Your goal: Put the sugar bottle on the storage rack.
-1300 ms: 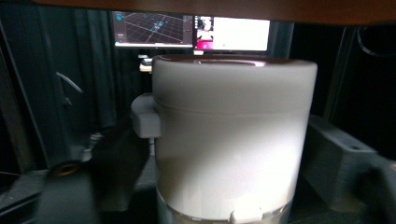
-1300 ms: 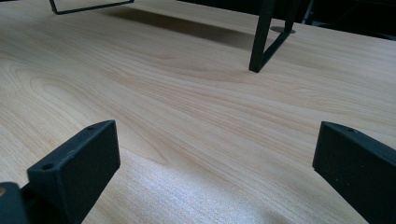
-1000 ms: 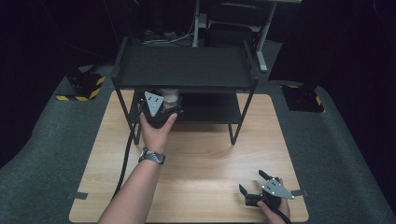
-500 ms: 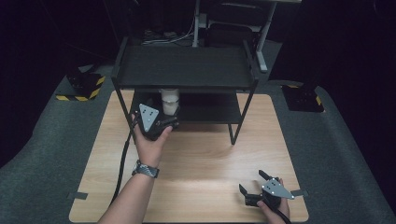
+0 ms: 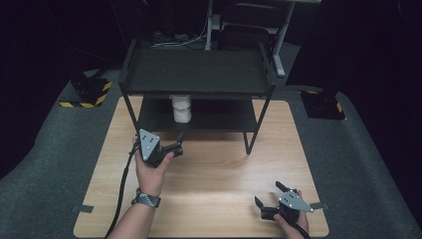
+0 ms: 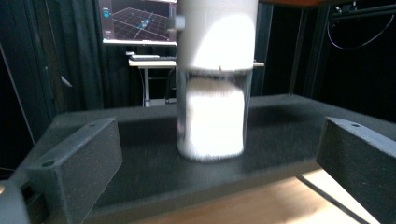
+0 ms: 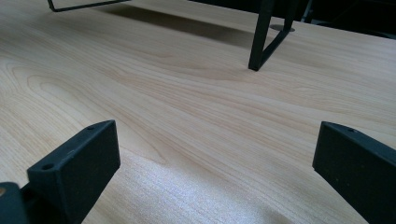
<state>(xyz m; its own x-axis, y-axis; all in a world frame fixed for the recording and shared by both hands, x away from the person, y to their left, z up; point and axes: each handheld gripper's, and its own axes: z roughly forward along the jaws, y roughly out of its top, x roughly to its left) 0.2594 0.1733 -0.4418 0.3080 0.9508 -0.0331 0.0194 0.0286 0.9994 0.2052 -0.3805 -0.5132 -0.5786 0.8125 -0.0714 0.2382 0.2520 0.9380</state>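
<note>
The jar, a clear container with a white cap and white contents, stands upright on the lower shelf of the black rack, toward its left half and near the front edge. Just in front of it, over the tabletop, the left gripper hangs released, its jaws spread wide and pointed at the jar without touching it. Judging by this, the step in hand is a clean parting from the jar: best done by drawing the gripper straight away along its own axis, jaws kept wide and level, so neither jaw clips the glass or the shelf lip. Far to the right, near the front corner of the tabletop, the right gripper rests low, also spread open and empty.

The left gripper view shows the jar centred between the jaws with a gap on both sides, plus a lit monitor behind; the high view gives no such clearance. The right gripper view shows bare wood grain and a rack leg ahead.
</note>
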